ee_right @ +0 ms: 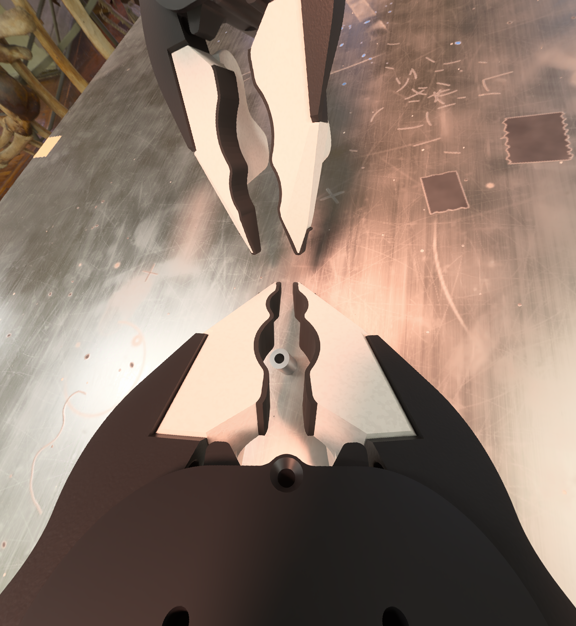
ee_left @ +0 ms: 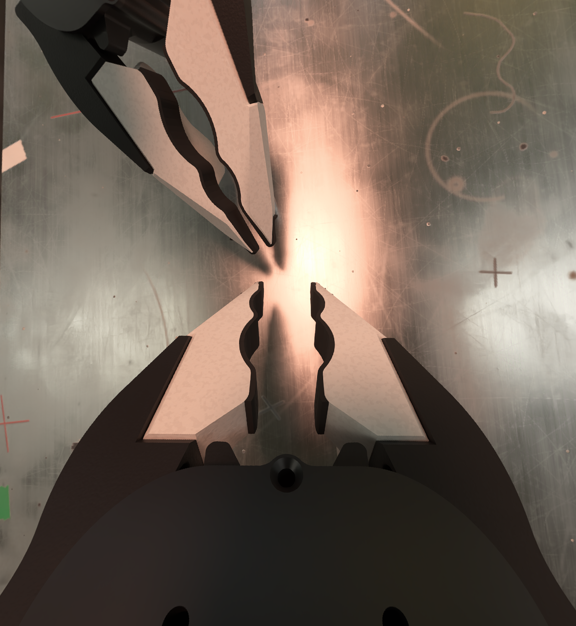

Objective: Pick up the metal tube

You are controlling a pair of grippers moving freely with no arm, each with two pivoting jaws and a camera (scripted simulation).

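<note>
Right claw [ee_right: 286, 284] is nearly closed at the tips, and the little metal tube [ee_right: 282, 361] lies on the scratched steel table [ee_right: 93, 254] between its fingers, apparently not pinched. Left claw [ee_left: 286, 284] hangs part open and empty, tips near the right one's.

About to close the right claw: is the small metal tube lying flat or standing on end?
Tilted, neither fully upright nor flat: the small grey metal tube shows its open bore and some side wall, sitting between the right claw's pads without visibly touching either.
</note>
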